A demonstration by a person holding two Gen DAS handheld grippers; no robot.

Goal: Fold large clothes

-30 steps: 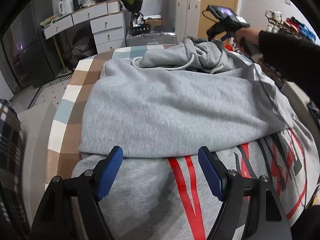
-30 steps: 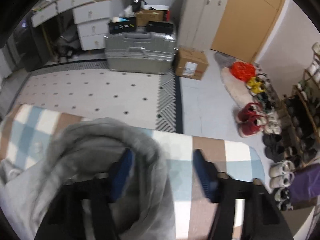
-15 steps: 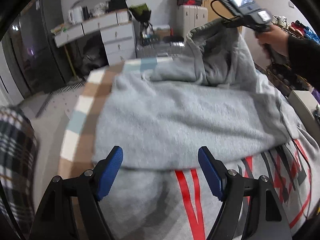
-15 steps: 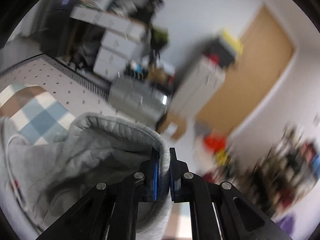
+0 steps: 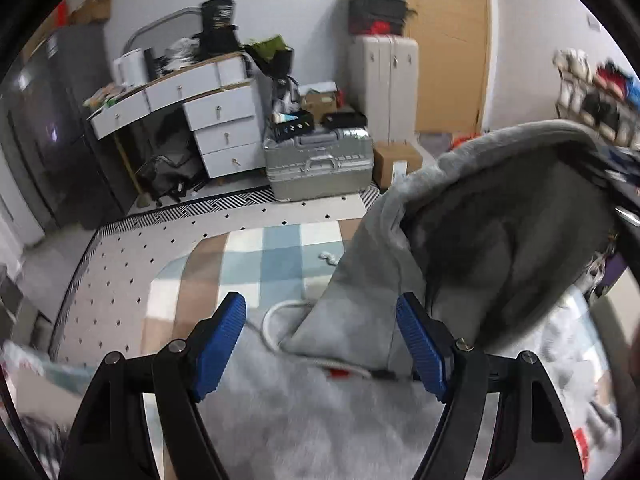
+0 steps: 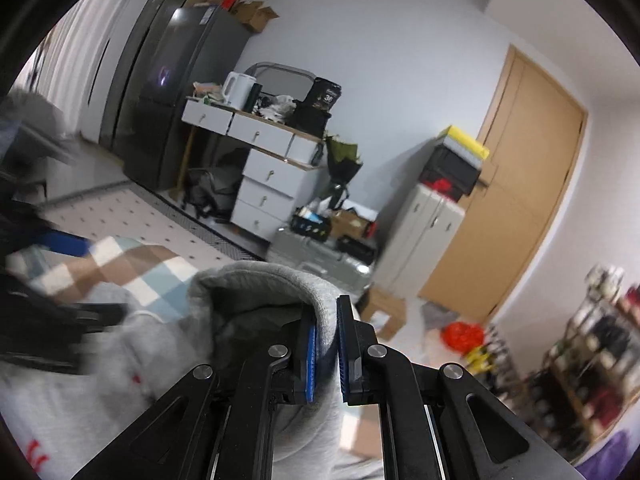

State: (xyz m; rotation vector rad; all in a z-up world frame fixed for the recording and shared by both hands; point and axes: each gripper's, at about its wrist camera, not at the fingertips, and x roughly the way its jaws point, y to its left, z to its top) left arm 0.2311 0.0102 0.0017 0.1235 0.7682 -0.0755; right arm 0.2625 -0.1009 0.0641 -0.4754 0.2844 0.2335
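Even, soft indoor light filled both views, with no hard shadows or glare. Fisheye bending curved the door [image 6: 516,184] and walls, and black vignette ringed the edges. Motion blur smeared the hoodie [image 5: 500,216] and the shoe rack [image 6: 592,344]; the drawers [image 5: 224,132] were sharp.

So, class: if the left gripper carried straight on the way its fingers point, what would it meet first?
Probably the grey hoodie: the open left gripper has the base of the raised hood and its white drawstring between its fingers. Depth is uncertain.
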